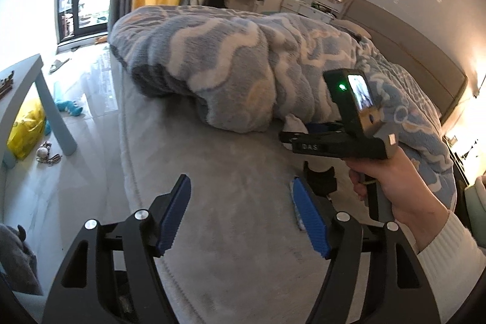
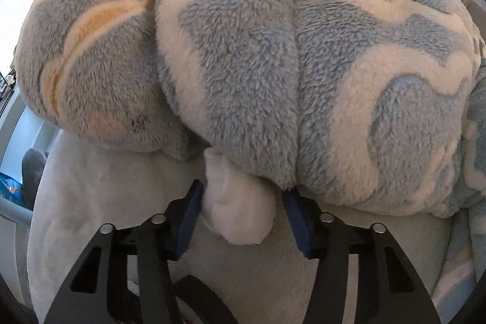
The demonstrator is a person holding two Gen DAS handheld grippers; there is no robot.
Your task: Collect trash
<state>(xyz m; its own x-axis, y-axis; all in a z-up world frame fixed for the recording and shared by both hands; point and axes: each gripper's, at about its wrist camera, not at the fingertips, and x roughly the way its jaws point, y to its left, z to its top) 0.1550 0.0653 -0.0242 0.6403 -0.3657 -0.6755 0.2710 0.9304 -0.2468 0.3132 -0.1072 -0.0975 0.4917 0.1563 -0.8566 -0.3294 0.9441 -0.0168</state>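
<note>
Right wrist view shows the right gripper (image 2: pixel 243 217) low over the bed (image 2: pixel 91 187), its blue fingers (image 2: pixel 189 220) standing on either side of a crumpled white tissue (image 2: pixel 240 208) that pokes out from under the edge of a fluffy blue and cream blanket (image 2: pixel 243 66). The left finger looks to be touching the wad; the right one sits just beside it, at the blanket's hem, so whether the tissue is actually pinched cannot be told. The wad lies between the fingertips and reaches back toward the palm of the tool, with its far end tucked under the blanket fold straight ahead. In the left wrist view the left gripper (image 1: pixel 240 217) hovers with its fingers (image 1: pixel 174 214) apart and nothing between them, only bare bed sheet; ahead and to the right of them a hand (image 1: pixel 391 184) holds the right tool down at the blanket edge. The task seems to be at an early stage: this piece is being taken but not lifted, and no bin or bag for it shows near either gripper.
</note>
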